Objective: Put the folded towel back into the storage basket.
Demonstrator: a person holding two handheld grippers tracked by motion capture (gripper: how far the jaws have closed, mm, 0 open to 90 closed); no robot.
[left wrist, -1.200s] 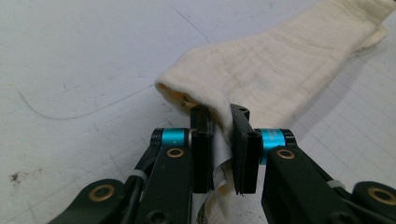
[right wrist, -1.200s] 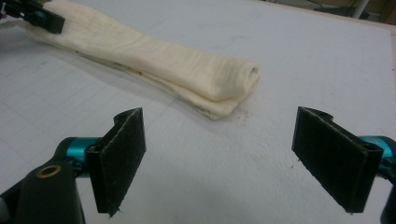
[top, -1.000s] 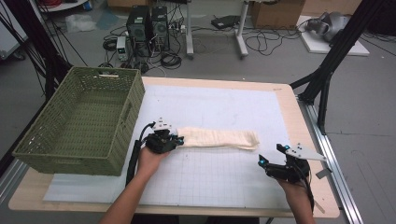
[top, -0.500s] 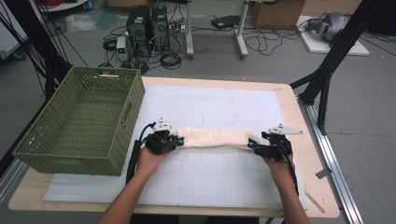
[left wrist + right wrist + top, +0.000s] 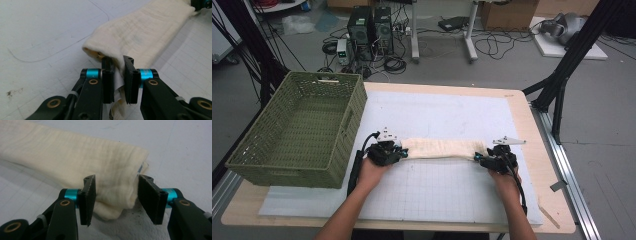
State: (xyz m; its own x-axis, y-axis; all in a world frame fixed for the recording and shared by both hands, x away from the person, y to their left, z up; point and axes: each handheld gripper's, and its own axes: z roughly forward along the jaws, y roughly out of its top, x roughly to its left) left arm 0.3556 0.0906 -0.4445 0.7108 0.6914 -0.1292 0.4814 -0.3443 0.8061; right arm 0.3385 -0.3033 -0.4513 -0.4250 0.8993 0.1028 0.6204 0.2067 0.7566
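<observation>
Item: cream cloth (image 5: 443, 148), folded into a long strip, lying across the centre of the desk (image 5: 532, 120) on a white grid mat (image 5: 437, 190).

Left gripper (image 5: 398, 151): at the strip's left end, forearm entering from the lower edge; fingers (image 5: 108, 82) nearly closed, pinching a fold of the cloth.

Right gripper (image 5: 479, 158): at the strip's right end; fingers (image 5: 88, 195) spread wide on either side of the cloth's corner, not gripping. One second ago it sat further toward the lower right, apart from the cloth.

Green basket (image 5: 292, 130): left of frame.

Cloth's pinched end is partly hidden.

left: basket (image 5: 297, 135) wall blocks | front mat (image 5: 437, 190): open | right: free
</observation>
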